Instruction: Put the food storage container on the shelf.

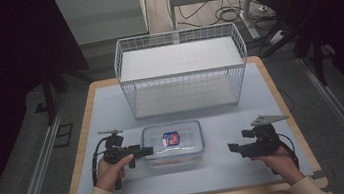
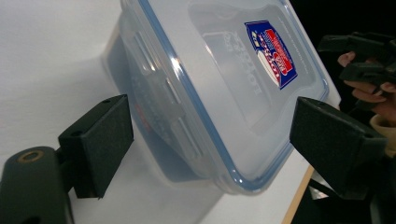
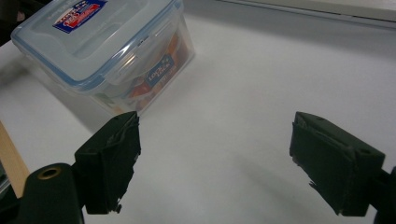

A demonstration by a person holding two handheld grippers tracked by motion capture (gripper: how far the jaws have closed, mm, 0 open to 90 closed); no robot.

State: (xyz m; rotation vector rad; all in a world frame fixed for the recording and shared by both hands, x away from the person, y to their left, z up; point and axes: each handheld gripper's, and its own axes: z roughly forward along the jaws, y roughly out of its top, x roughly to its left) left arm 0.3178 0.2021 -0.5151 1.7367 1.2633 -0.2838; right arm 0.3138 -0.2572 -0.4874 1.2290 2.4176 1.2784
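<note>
Both grippers' jaws gape: left gripper [image 1: 143, 151] straddles the container [image 1: 173, 142], right gripper [image 1: 234, 147] apart.

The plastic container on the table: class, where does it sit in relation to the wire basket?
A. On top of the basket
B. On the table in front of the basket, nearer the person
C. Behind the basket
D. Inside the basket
B: the high view shows the plastic container resting on the table, on the person's side of the wire basket, between the two hand-held grippers.
</note>
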